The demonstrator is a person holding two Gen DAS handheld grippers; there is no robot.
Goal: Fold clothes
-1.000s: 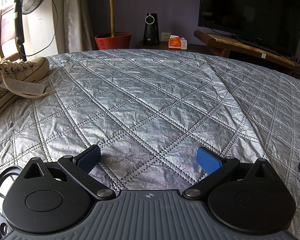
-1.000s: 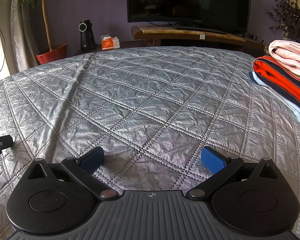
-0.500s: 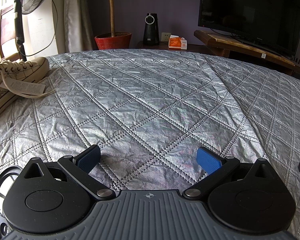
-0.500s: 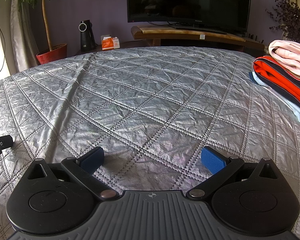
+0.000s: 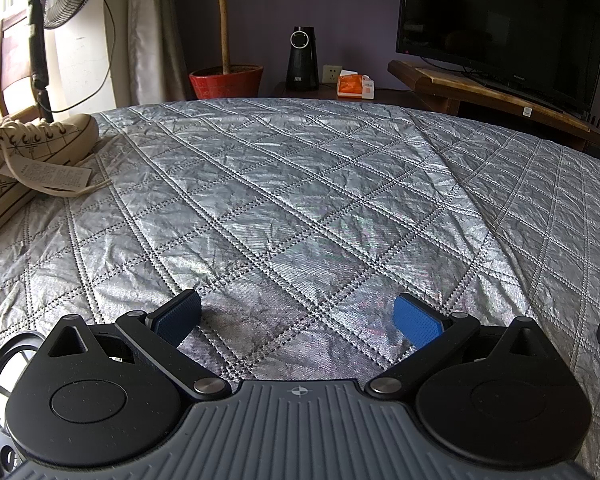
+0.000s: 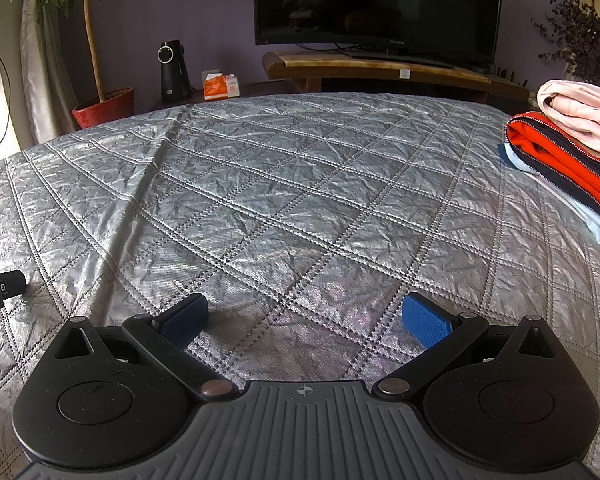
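A stack of folded clothes (image 6: 572,156) lies at the right edge of the silver quilted bed cover (image 6: 300,200): a pink garment (image 6: 580,116) on top, a red and navy zipped one under it, a pale blue one at the bottom. My right gripper (image 6: 306,318) rests low over the cover, open, nothing between its blue pads, well left of the stack. My left gripper (image 5: 298,318) is open too, over bare cover (image 5: 300,200). No garment shows in the left wrist view.
A cream sneaker (image 5: 24,156) with a paper tag lies on the bed's left side. Beyond the bed stand a fan (image 5: 40,20), a red plant pot (image 5: 226,80), a black speaker (image 5: 302,60), an orange box (image 5: 354,86) and a TV (image 6: 376,4) on a wooden stand.
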